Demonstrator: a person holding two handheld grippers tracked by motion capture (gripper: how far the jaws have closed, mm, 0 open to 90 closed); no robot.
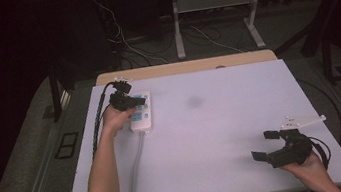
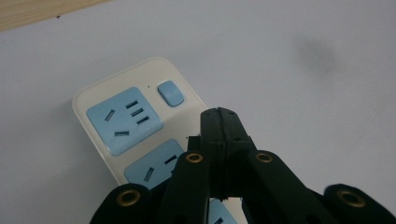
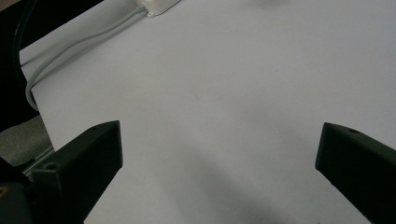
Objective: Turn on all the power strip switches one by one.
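Observation:
A cream power strip (image 1: 141,111) with blue sockets lies on the white table top (image 1: 212,120) at the far left. In the left gripper view the power strip (image 2: 140,79) shows a blue socket (image 2: 123,119) and a blue switch (image 2: 170,93). My left gripper (image 1: 134,101) hovers over the strip, its jaws pressed together with nothing between them; its tips (image 2: 219,114) sit just right of the switch. My right gripper (image 1: 266,144) rests near the front right corner, wide open and empty, its fingers (image 3: 88,158) spread over bare table.
The strip's grey cord (image 1: 136,171) runs toward the front edge of the table; the grey cord (image 3: 79,46) also crosses the right gripper view. A dark smudge (image 1: 193,102) marks the table's middle. A wooden strip (image 1: 184,67) borders the far edge. Cables lie on the floor beyond.

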